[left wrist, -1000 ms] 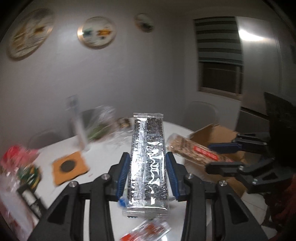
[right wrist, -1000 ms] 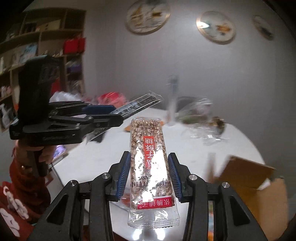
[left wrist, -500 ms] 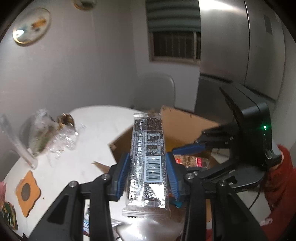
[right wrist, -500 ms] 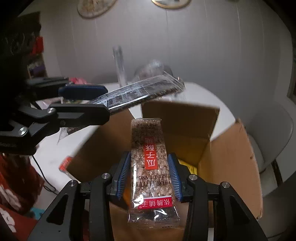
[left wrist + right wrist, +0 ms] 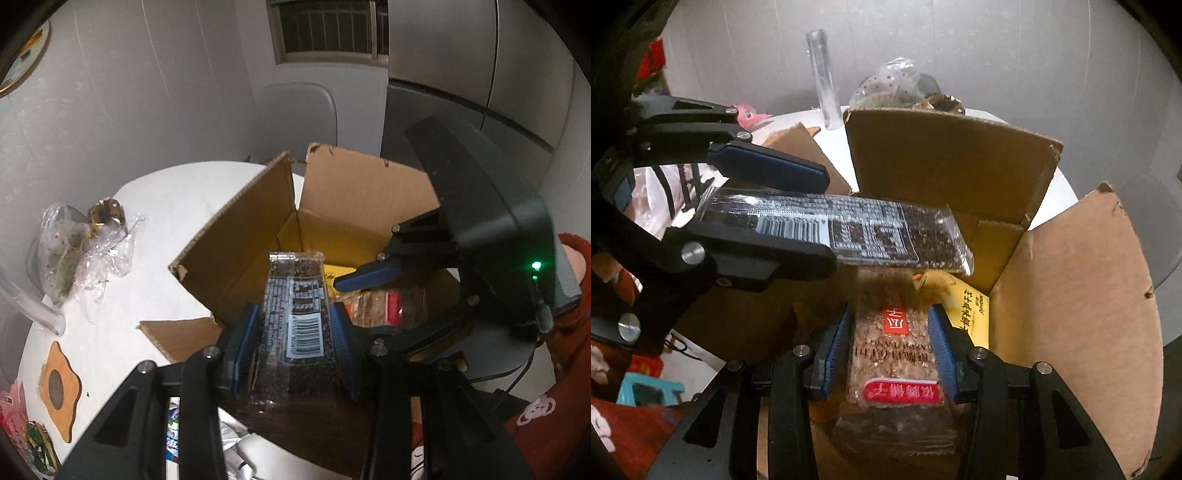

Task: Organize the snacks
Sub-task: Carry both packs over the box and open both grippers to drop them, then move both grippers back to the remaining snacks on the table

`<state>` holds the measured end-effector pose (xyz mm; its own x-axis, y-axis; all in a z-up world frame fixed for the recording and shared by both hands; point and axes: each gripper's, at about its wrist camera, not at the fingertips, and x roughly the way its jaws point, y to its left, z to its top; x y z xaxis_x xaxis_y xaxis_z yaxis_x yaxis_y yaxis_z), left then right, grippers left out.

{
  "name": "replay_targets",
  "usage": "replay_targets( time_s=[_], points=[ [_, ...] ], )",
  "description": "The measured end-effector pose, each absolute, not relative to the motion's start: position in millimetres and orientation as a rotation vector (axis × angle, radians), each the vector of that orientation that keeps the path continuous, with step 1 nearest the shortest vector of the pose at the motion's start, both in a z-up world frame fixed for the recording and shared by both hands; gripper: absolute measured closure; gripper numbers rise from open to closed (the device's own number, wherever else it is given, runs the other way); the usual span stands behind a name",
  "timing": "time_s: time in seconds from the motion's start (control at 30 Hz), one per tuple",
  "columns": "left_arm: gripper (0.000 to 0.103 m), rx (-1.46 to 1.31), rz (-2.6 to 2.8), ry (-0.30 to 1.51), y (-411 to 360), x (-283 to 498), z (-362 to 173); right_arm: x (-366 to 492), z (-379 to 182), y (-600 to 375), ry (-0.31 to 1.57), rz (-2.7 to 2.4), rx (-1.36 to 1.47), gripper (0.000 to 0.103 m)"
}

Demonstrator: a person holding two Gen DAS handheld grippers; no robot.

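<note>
Right now both sets of blue pads are pinching packets: the left gripper [image 5: 295, 332] is clamped on the dark sesame bar [image 5: 295, 306], its sealed end reaching over the open cardboard box [image 5: 354, 206], and the right gripper [image 5: 892, 350] is clamped on the pale peanut bar [image 5: 894, 354], whose far end dips into the same box under the dark one. The trouble I would expect is a tangle, since in the right wrist view the dark sesame bar lies crosswise directly above the peanut bar; if either is let go carelessly it could land on the other gripper or hang on it. Slick wrappers held only by the edges might also slide sideways out of the pads. A yellow packet [image 5: 971, 306] already lies at the bottom, so the floor is partly taken. The upright flaps crowd the far and right sides and a finger could catch a torn edge; the near side looks more open. Outside the box the white table [image 5: 177, 206] has bare room near crumpled plastic bags [image 5: 77, 251]
</note>
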<state>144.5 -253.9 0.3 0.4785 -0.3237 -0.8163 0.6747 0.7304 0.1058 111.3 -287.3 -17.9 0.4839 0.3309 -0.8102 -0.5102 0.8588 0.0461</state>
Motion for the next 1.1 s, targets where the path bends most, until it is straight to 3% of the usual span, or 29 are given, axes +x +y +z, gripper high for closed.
replay_targets(
  time_s=[0.87, 0.9, 1.03, 1.1],
  points=[
    [0.065, 0.532, -0.615, 0.938, -266.5, 153.7, -8.0, 86.2, -5.6, -302.9, 0.922, 0.498, -0.211, 0.059],
    [0.064, 0.512, -0.619, 0.924, -262.4, 151.1, -2.6, 84.5, -3.5, -303.7, 0.919, 0.496, -0.21, 0.059],
    [0.044, 0.449, -0.606, 0.836, -241.4, 135.9, 21.1, 72.8, 13.4, -302.5, 0.868, 0.487, -0.197, 0.059],
    [0.043, 0.433, -0.587, 0.793, -227.9, 126.7, 33.2, 61.4, 27.2, -298.6, 0.814, 0.49, -0.192, 0.059]
  ],
)
